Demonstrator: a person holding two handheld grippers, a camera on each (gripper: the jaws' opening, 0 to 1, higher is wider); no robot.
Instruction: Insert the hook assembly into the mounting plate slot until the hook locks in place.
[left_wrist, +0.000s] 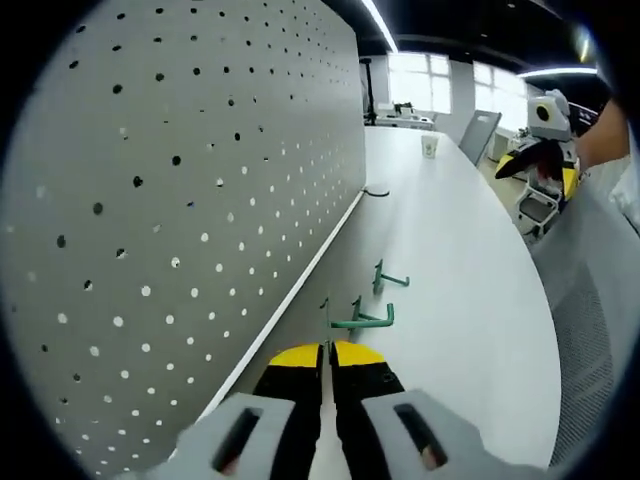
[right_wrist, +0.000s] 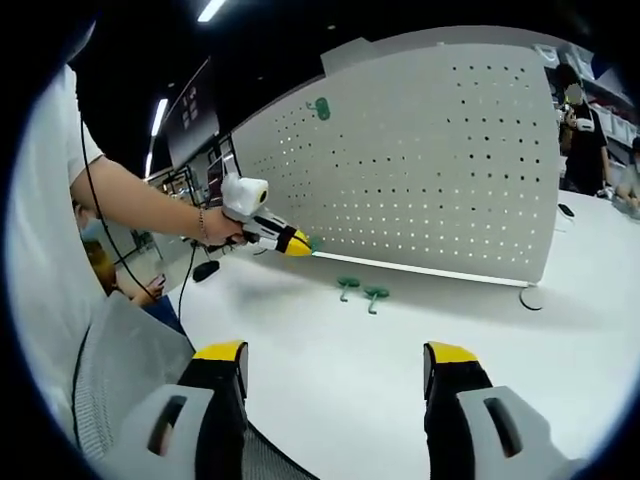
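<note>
Left gripper view first: the grey pegboard panel (left_wrist: 190, 200) stands at my left, running away along the white counter (left_wrist: 470, 300). My left gripper (left_wrist: 328, 362) has its yellow-tipped jaws clenched together with nothing between them, pointing down the foot of the panel. Just ahead of the tips lies a green hook (left_wrist: 362, 318) flat on the counter, and a second green hook (left_wrist: 388, 278) sits a little further on, both close to the panel's base. Far down the counter a paper cup (left_wrist: 430, 146) stands, and at the right edge my other hand holds the right gripper (left_wrist: 545, 150).

Over to the right gripper view: a hand (right_wrist: 222, 232) carries the left gripper (right_wrist: 298, 243) with its tip at the lower edge of the pegboard panel (right_wrist: 440, 170). The two green hooks (right_wrist: 360, 291) lie side by side on the counter (right_wrist: 330, 370), just right of that tip. A green piece (right_wrist: 320, 108) is mounted high on the panel. My right gripper (right_wrist: 335, 370) has its jaws released, spread wide and empty.
</note>
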